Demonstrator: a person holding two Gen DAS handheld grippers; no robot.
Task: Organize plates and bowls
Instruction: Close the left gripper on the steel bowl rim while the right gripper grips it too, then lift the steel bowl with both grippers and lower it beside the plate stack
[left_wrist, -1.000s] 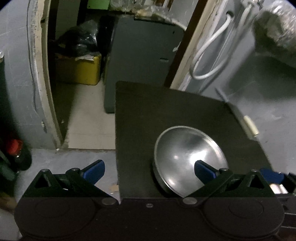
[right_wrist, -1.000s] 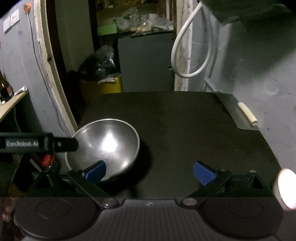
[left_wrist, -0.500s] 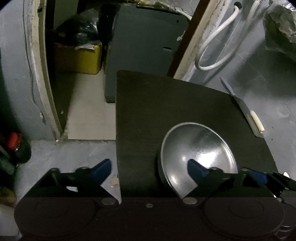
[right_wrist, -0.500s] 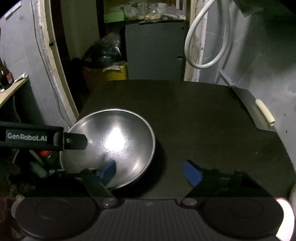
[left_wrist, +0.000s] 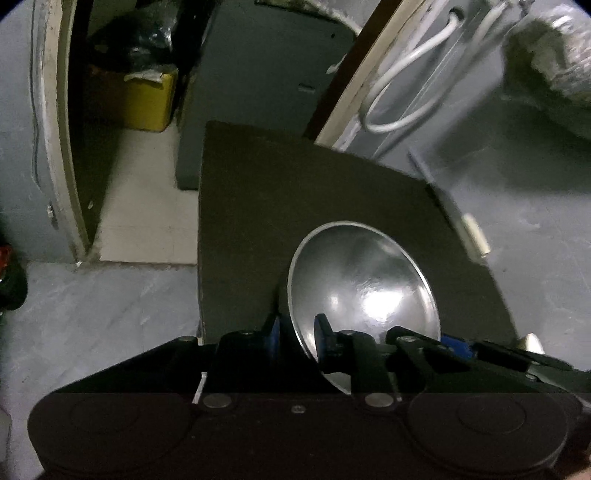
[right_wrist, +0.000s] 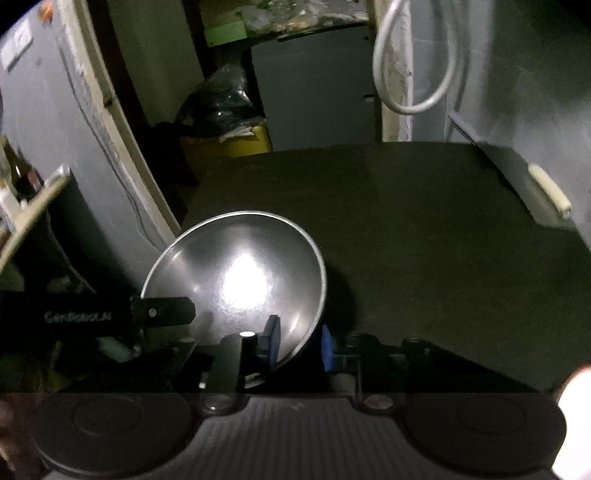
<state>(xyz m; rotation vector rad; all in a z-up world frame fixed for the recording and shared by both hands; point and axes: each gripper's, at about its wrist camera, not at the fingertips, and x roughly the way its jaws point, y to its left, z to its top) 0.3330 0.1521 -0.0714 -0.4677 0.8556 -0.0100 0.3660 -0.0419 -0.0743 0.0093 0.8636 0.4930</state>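
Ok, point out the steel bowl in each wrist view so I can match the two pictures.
Left wrist view: the steel bowl sits lower centre-right, its near rim between the blue pads of the closing left hand-held gripper.
Right wrist view: the steel bowl sits lower left of centre, its near-right rim between the pads of the closing right hand-held gripper.
Shared landmark: the yellow bin beyond the black tabletop.

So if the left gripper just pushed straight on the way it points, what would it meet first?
The bowl: the left gripper is closing its jaws across the near rim, so the bowl's wall already lies in its line, with the black table beyond.
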